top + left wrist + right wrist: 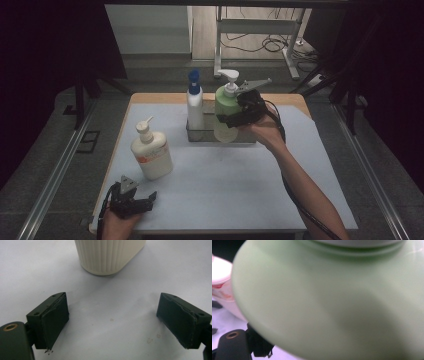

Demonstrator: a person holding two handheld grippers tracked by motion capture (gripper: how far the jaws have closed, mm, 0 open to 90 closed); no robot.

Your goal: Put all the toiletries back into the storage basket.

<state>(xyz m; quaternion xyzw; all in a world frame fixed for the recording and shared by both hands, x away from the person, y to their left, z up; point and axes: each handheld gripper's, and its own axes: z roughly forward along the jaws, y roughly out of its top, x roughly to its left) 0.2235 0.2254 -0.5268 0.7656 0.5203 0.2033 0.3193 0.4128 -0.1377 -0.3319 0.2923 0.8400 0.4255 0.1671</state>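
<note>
In the right hand-held gripper [231, 119] — pale-green pump bottle [225, 112], upright.

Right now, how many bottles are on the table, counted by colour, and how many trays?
Green pump bottle: 1
Cream pump bottle: 1
White bottle with blue cap: 1
Tray: 1
Total: 4

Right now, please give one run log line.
right gripper: shut on green bottle | left gripper: open | cream bottle: standing on table
</note>
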